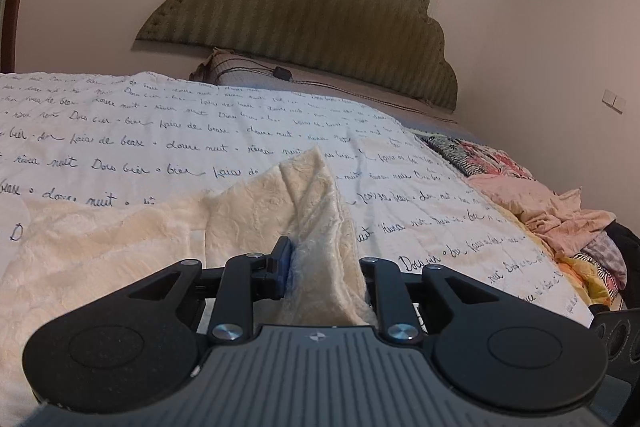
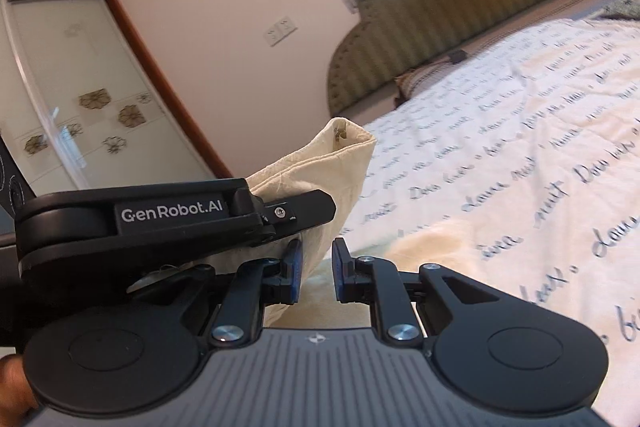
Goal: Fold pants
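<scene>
cream pants (image 1: 120,235), crumpled, lifted off bed

Left gripper (image 1: 320,267) and right gripper (image 2: 316,271) side by side, jaws narrowly parted.

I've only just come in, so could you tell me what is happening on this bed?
A person is folding cream pants on a bed with a script-print quilt, using a handheld gripper in each hand. The left gripper has a bunched edge of the pants clamped in its jaws and lifted off the quilt. The right gripper sits close beside it, jaws slightly apart and gripping nothing. Most of the pants lie on the quilt.
</scene>
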A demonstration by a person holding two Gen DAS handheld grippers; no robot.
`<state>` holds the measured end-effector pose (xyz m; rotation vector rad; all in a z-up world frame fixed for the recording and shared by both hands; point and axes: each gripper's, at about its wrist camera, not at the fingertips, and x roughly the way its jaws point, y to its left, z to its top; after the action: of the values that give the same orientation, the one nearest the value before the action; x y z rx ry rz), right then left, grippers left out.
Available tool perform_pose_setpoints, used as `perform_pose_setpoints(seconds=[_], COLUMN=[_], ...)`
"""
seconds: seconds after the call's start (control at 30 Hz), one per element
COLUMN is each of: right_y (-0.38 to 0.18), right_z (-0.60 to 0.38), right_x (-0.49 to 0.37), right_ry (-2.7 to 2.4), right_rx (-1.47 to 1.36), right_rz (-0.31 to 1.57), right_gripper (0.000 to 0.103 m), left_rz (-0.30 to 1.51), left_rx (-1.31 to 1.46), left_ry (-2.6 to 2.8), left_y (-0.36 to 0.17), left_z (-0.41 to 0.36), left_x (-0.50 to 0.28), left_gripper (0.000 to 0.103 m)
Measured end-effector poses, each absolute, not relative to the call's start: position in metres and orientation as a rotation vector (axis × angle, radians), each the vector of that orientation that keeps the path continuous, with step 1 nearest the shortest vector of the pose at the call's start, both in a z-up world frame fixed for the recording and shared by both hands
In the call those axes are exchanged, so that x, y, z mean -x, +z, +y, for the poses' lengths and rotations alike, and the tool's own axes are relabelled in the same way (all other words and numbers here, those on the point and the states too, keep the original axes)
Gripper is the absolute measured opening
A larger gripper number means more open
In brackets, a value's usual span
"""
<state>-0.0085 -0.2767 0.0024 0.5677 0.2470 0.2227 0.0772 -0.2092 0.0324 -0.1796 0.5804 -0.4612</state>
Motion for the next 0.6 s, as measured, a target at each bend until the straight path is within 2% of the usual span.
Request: perform_pose_setpoints(seconds=[0.17,0.23,0.4,0.5,0.53,0.6], right_y=[-0.016,-0.02,-0.025,-0.028,-0.028,-0.029], right_z=[-0.3,-0.305,-0.319,-0.329,-0.333,-0.337], right_x=[0.01,0.013,0.022,0.033,0.037,0.044], right_ry=[0.176,0.15,0.07,0.015,0.007,0.013], right_rx=[-0.62,-0.615,-0.592,-0.606,-0.622,-0.64], right_rz=[0.274,0.274,0.285,0.274,0.267,0.262], right_gripper=[0.016,0.016,0.016,0.016,0.019,0.031], left_rz=[0.656,0.71,0.701,0.639,0.613,0.551], left_rx=[0.204,0.257,0.322,0.33,0.329,0.315], left_ry=[-0.477,-0.501,-0.663,-0.694,-0.678,-0.607], left_y=[0.015,0.01,0.023,0.041,0.047,0.056], left_z=[-0.225,-0.224,-0.218,-0.199,-0.188,-0.163], left_x=[-0.09,-0.096,-0.083,-0.069,-0.065,-0.059], left_gripper=[0.037,0.052,0.056,0.065,0.071,0.074])
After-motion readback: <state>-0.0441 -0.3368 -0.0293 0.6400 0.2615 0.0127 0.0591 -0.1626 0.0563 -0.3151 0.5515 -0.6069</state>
